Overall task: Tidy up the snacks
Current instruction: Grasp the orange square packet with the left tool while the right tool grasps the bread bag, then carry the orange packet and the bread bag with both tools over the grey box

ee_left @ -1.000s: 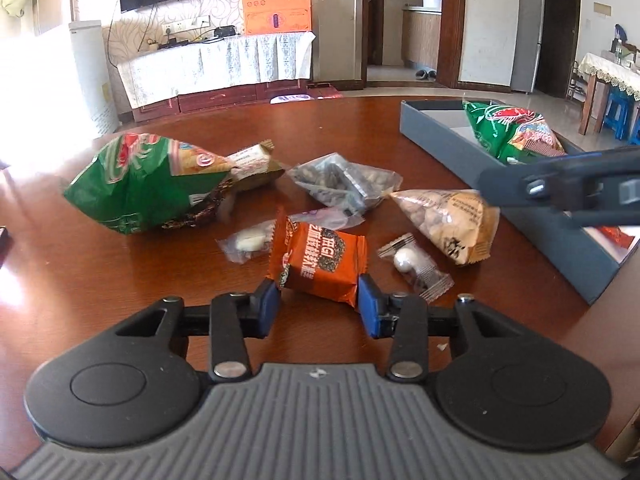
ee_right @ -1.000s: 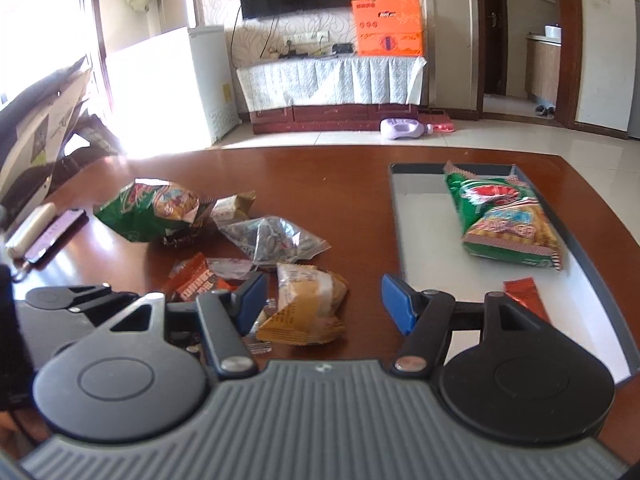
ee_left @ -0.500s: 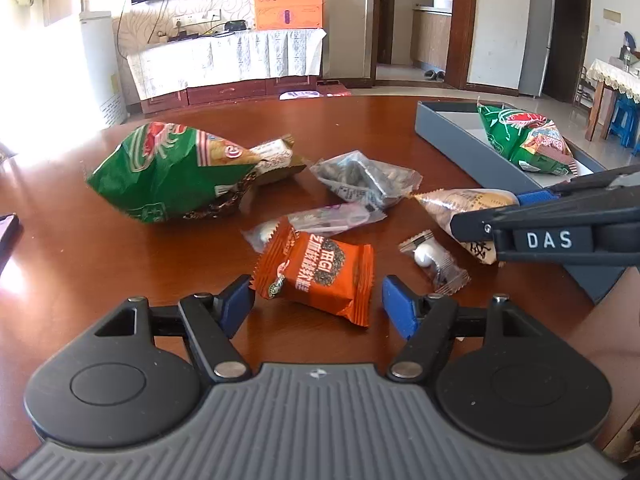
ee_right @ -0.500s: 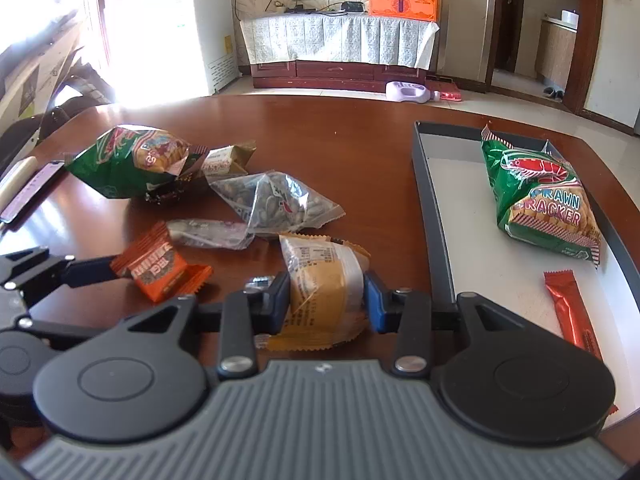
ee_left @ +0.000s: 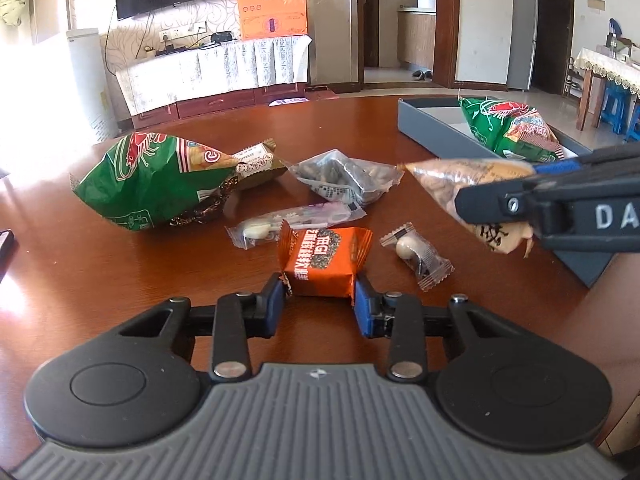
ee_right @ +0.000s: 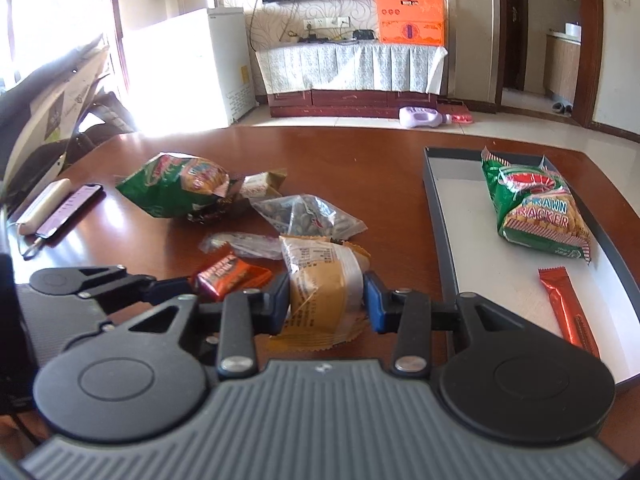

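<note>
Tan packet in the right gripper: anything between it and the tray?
Nothing visible. The tan packet is clamped in the right gripper, and only bare table lies between it and the tray wall. The tray's near floor is free.

The right hand-held gripper [ee_right: 326, 300] clamps a yellow snack packet [ee_right: 320, 288] beside the grey tray [ee_right: 440, 240].

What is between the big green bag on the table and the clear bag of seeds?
In the left wrist view, a small gold-wrapped snack lies between the green bag and the seed bag.
</note>
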The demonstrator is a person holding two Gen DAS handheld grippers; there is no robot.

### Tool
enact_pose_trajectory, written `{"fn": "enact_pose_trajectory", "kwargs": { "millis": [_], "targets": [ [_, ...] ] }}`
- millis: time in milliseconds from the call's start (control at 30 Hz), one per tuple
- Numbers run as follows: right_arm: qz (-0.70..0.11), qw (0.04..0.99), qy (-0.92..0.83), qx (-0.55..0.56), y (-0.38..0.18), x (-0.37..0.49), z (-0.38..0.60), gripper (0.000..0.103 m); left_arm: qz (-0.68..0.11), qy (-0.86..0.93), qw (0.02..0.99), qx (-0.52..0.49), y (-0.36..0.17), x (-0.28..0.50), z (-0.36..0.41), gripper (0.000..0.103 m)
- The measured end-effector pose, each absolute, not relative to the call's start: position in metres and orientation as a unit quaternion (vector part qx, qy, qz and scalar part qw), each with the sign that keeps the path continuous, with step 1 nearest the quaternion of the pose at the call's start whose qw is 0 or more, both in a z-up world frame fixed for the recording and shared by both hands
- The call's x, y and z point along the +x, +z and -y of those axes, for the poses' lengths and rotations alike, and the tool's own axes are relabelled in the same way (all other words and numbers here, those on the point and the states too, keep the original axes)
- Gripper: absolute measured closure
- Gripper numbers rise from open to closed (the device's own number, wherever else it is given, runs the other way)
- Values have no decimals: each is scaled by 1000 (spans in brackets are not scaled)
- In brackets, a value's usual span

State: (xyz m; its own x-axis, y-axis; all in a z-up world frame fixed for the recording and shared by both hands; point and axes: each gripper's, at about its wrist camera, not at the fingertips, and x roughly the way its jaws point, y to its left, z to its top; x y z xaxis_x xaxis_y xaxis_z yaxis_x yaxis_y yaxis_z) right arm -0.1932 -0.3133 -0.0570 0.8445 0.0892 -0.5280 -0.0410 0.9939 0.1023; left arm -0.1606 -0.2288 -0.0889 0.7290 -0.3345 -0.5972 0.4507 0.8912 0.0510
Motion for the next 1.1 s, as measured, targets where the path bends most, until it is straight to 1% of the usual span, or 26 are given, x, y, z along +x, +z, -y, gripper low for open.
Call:
{"fn": "enact_pose_trajectory", "kwargs": {
  "millis": [700,1100],
  "targets": [
    [-245,967,40,59,-45,-211,325,61,-256,-183,944,104,-75,-165,226,62],
    [-228,971,31,63,-39,-220,333,61,-234,-199,945,110,-67,-171,243,62]
  ]
}}
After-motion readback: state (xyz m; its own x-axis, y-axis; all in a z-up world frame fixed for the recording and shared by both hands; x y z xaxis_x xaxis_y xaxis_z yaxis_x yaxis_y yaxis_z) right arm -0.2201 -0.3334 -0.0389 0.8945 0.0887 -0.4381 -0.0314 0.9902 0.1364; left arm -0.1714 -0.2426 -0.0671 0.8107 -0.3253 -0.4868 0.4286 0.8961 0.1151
